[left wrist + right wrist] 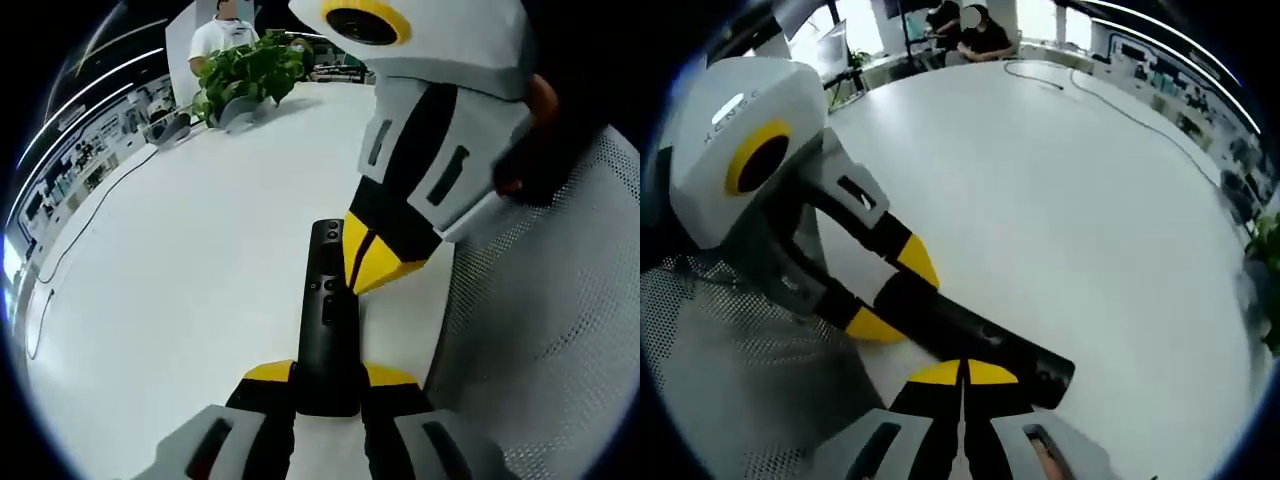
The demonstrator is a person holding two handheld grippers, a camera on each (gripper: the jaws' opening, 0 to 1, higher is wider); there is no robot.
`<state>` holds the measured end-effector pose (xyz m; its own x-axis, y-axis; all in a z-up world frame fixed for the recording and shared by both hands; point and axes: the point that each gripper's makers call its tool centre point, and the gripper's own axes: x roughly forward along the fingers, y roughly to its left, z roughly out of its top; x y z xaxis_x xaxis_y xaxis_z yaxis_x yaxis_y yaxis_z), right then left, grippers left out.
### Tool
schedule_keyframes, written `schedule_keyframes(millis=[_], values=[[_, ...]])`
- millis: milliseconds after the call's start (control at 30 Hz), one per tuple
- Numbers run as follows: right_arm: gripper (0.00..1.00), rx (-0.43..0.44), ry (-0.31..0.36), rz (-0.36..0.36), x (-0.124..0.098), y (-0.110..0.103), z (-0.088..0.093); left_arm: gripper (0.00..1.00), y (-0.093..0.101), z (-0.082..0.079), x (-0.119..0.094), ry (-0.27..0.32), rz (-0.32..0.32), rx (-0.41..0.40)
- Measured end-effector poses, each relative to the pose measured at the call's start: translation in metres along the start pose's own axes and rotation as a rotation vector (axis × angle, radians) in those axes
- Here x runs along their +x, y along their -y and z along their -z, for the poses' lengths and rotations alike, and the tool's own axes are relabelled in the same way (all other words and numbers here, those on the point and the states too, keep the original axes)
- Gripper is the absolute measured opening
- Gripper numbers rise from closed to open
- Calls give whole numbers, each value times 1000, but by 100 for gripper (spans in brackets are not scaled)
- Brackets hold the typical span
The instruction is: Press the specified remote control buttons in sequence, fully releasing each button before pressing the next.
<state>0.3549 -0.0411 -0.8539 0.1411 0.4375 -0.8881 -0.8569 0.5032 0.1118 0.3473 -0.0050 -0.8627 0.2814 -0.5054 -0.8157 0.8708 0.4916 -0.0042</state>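
The remote control (pixel 326 320) is a long, slim, black bar lying on the white table (pixel 180 300), its near end clamped between the yellow-tipped jaws of the left gripper (pixel 328 378). It looks stiff and light, with a smooth shell that may be slippery — so a firm hold at the lower end, away from the buttons, seems the right place. The right gripper (pixel 962 374) has its jaws pressed together, nothing between them, and its tips rest on the remote (pixel 970 340) near the buttons; whether a button is really pushed down I cannot tell. The table is wide, flat and plain — a thin cable (pixel 80 235) runs along it, and a potted plant (pixel 248 70) stands at the far edge. A perforated grey mat (pixel 545 330) lies just beside the remote.
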Motion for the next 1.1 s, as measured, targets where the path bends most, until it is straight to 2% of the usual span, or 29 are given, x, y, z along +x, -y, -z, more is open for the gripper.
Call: schedule_keyframes(millis=[200,367,567,767,900,1033,1100], values=[[0,3,1,-2,1,0,0,24,0,0,0,0,1,-1],[0,-61,-9,19,3,-1,1,24,0,0,0,1,0,1],[0,-50,-6,16,3,2,0,24,0,0,0,4,1,-1],[0,-99,3,38,4,0,-1,25,-1,0,1,7,2,0],[0,-32,25,9,2,3,-1,25,-1,-1,1,0,2,7],[0,-27,40,0,1,4,1,26,-1,-1,1,-10,-3,12],[0,-36,40,6,0,4,1,30,-5,-2,1,-4,-19,25]])
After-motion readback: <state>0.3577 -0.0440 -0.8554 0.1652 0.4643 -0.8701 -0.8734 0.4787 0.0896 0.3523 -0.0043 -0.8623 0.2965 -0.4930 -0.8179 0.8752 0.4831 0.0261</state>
